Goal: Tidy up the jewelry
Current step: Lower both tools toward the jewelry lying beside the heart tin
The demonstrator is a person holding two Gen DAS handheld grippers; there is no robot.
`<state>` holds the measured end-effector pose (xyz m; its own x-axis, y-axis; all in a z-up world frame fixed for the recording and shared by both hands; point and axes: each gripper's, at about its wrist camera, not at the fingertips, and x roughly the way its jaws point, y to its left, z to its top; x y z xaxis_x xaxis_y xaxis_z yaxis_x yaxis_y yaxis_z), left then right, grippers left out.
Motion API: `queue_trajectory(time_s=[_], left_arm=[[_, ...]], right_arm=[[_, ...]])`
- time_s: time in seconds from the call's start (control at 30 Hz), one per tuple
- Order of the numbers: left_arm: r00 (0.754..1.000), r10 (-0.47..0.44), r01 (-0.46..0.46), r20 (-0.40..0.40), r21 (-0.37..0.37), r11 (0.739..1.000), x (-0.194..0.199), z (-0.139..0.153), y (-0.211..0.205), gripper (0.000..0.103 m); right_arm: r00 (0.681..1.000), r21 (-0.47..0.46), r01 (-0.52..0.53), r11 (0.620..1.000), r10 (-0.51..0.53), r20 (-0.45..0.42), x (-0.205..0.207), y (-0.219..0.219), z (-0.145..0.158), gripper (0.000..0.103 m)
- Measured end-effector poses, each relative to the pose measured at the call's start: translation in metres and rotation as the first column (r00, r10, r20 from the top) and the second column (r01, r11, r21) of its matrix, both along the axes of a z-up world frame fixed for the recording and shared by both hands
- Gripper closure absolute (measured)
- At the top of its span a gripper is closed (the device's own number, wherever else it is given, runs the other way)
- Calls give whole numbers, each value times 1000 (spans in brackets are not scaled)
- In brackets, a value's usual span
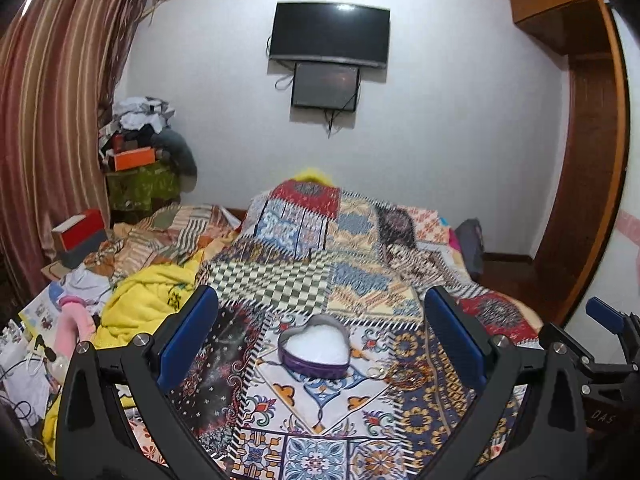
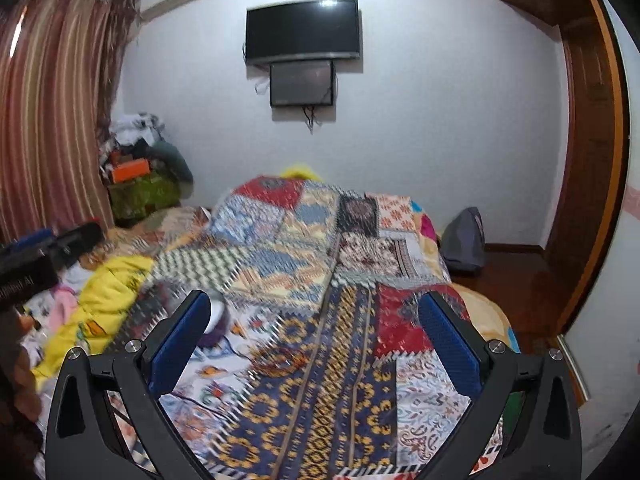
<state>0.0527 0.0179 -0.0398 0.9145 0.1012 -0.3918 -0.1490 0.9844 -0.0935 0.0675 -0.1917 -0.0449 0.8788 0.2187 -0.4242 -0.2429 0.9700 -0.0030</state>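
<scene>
A heart-shaped box (image 1: 314,346) with purple sides and a white inside lies open on the patchwork bedspread (image 1: 280,272). Just right of it lie a thin ring-like hoop (image 1: 374,372) and a brown beaded bracelet (image 1: 408,376). My left gripper (image 1: 320,294) is open above the box and holds nothing. In the blurred right wrist view, my right gripper (image 2: 316,298) is open and empty over the bedspread (image 2: 320,360). There the heart-shaped box (image 2: 218,320) is partly hidden behind the left finger, and the bracelet (image 2: 276,360) lies between the fingers.
A yellow cloth (image 1: 148,300) and small clutter lie at the bed's left side. A pile of clothes and boxes (image 1: 140,140) stands by the striped curtain. On the wall hang two screens (image 1: 330,34). A wooden wardrobe (image 1: 592,160) is at the right, and a grey bag (image 2: 464,244) sits on the floor.
</scene>
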Motion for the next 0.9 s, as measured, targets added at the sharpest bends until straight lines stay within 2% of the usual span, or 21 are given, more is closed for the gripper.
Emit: queue_trajectory(time_s=[0.27, 0.43, 0.5, 0.6, 0.67, 0.77, 0.9], left_arm=[[991, -1, -7, -136, -62, 998, 33, -45, 13, 0], [978, 17, -16, -210, 9, 1000, 52, -72, 6, 0], [971, -1, 4, -239, 11, 1000, 57, -81, 4, 0], [952, -55, 57, -301, -1, 998, 68, -96, -2, 0], [931, -99, 103, -352, -6, 995, 76, -108, -10, 0], [910, -134, 144, -392, -5, 990, 87, -123, -20, 0], [877, -198, 189, -438, -65, 980, 102, -138, -27, 0]], right_arm=[[990, -47, -28, 998, 21, -142, 25, -7, -37, 0], [972, -38, -72, 997, 62, -228, 39, -8, -58, 0], [962, -26, -92, 995, 82, -260, 44, -8, -65, 2], [942, -5, -124, 992, 116, -314, 56, -8, -76, 10], [926, 3, -140, 990, 132, -353, 64, -7, -83, 18], [903, 14, -164, 986, 156, -402, 75, -6, -93, 27], [868, 49, -192, 980, 194, -458, 89, -6, -106, 38]])
